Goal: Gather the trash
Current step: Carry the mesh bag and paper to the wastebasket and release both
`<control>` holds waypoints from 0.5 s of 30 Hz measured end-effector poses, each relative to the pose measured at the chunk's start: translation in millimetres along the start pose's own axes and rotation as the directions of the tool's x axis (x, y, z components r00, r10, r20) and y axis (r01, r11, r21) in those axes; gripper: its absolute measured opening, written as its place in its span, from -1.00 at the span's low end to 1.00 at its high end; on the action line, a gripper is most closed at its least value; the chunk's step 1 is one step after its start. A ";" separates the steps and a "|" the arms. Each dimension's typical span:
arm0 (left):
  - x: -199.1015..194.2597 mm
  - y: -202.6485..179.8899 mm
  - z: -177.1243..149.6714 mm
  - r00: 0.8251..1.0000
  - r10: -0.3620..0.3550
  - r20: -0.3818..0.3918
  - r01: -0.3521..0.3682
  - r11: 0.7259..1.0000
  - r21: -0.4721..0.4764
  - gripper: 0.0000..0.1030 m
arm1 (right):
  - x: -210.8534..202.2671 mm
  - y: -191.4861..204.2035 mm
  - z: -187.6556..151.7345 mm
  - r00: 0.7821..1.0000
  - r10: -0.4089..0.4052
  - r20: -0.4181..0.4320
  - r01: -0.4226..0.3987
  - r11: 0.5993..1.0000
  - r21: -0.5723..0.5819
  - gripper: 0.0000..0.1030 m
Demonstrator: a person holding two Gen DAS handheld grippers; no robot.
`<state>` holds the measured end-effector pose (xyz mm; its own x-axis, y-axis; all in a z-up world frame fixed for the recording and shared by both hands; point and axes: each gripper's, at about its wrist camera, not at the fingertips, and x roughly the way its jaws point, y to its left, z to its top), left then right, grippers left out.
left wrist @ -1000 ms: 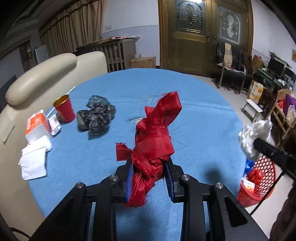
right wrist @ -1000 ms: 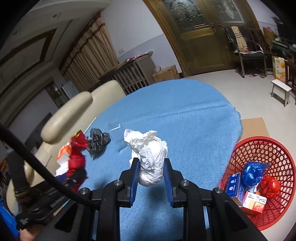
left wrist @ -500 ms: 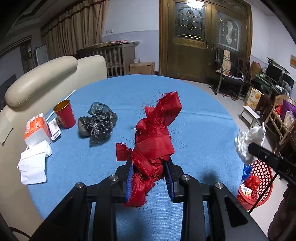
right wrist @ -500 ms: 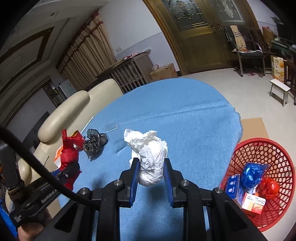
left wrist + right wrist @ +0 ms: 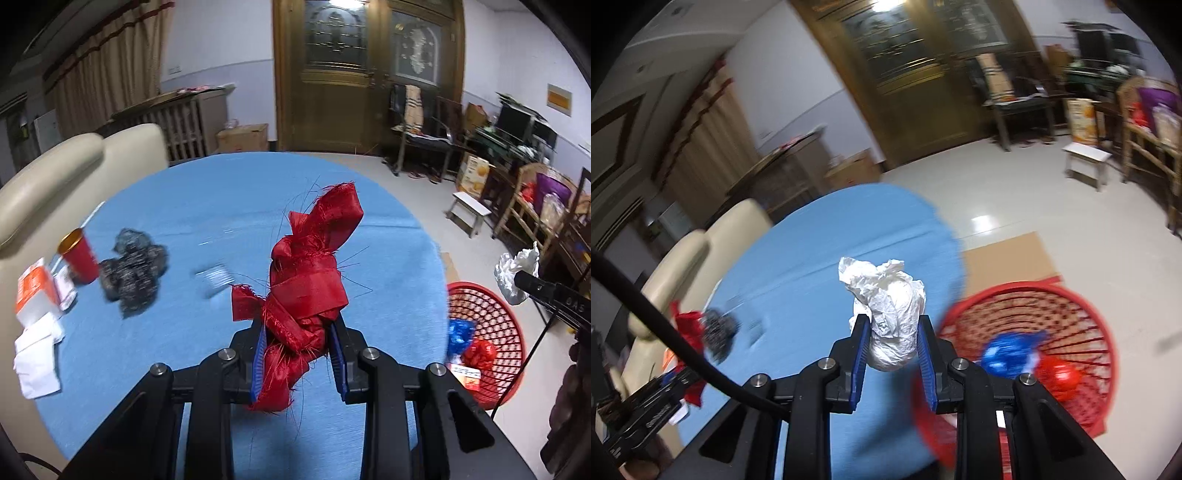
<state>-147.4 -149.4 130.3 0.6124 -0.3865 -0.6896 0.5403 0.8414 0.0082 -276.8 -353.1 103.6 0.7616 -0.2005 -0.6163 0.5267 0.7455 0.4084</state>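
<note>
My left gripper (image 5: 299, 354) is shut on a frayed red cloth wad (image 5: 308, 280) and holds it above the blue round table (image 5: 207, 206). My right gripper (image 5: 892, 350) is shut on a crumpled white paper ball (image 5: 890, 314), held over the table's edge next to the red mesh basket (image 5: 1082, 317). The basket also shows in the left wrist view (image 5: 495, 325), on the floor to the right of the table, with blue, red and boxed trash inside. A crumpled black bag (image 5: 131, 273) lies on the table at the left.
A red cup (image 5: 79, 256), an orange-white box (image 5: 33, 291) and white tissues (image 5: 37, 354) sit at the table's left edge. A beige sofa (image 5: 55, 173) stands behind it. Cardboard (image 5: 1008, 262) lies on the floor by the basket. Chairs and shelves line the right wall.
My right gripper has swung right with the paper ball, towards the basket. My left gripper has lifted and turned a little right with the red cloth.
</note>
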 end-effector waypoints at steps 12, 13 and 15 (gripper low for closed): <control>12.5 -79.4 12.6 0.992 -0.125 -0.027 0.127 0.985 0.114 -0.39 | 11.1 -83.2 -4.0 0.986 -0.143 -0.082 0.150 0.985 0.087 -0.47; 13.1 -83.5 13.3 0.991 -0.131 -0.029 0.133 0.984 0.119 -0.39 | 13.8 -88.1 -5.7 0.984 -0.147 -0.098 0.155 0.984 0.091 -0.47; 15.2 -93.8 15.0 0.989 -0.142 -0.034 0.146 0.980 0.136 -0.39 | 17.7 -94.3 -10.6 0.981 -0.145 -0.132 0.159 0.982 0.102 -0.47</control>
<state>-180.1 -239.8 129.9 0.5094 -0.4892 -0.7080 0.6969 0.7172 0.0058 -316.9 -420.3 47.0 0.6204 -0.2207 -0.7526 0.6767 0.6357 0.3714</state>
